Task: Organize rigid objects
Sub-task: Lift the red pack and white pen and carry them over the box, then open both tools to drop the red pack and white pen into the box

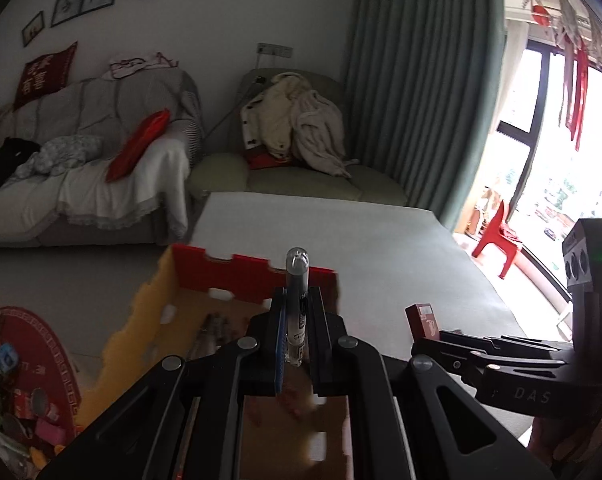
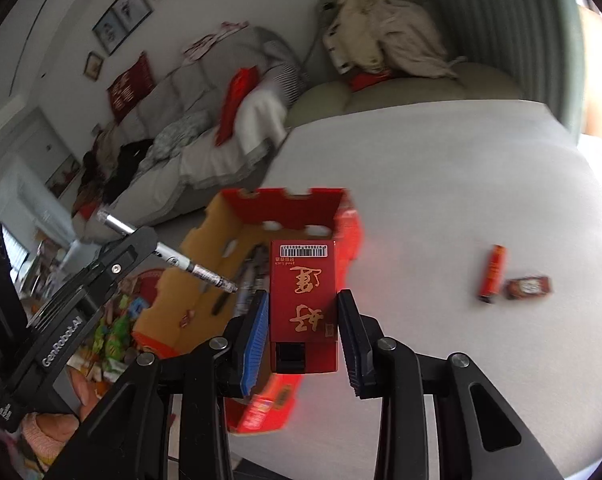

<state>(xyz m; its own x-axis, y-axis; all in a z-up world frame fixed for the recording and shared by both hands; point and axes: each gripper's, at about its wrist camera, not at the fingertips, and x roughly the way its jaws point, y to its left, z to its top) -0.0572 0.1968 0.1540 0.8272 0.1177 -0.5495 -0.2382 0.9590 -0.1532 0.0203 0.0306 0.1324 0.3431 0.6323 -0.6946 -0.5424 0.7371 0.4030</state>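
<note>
**A:** Closest to you, your left gripper (image 1: 297, 320) is pinching a silver marker pen (image 1: 297, 300) between its fingers. The pen stands up through the fingers in the left wrist view, its clear cap on top.

**B:** And from the other side?

**A:** In the right wrist view the same pen (image 2: 181, 262) pokes out on both sides of the left gripper (image 2: 141, 240), held above the open cardboard box (image 2: 205, 252). Your right gripper (image 2: 303, 320) has a red packet (image 2: 303, 304) with gold characters and a barcode between its fingers. The blue pad (image 2: 255, 340) looks pressed to the packet's left edge; at the right finger you cannot tell whether there is contact or a thin gap.

**B:** So is it pinched or not?

**A:** The packet sits up off the table between the fingers, so you seem to be gripping it, but the contact is unclear.

**B:** What lies beyond the grippers?

**A:** The box, red outside and brown inside, rests on the grey-white table (image 2: 461, 184) at its left side. Dark pens (image 2: 245, 280) lie in its bottom. Well to the right on the table are a red lighter (image 2: 492, 274) and, just beside it, a small dark-red packet (image 2: 528, 287).

**B:** Farther still?

**A:** A sofa (image 1: 81, 152) with red cushions, and an armchair (image 1: 301, 152) piled with clothes by the green curtain (image 1: 421, 100).
</note>
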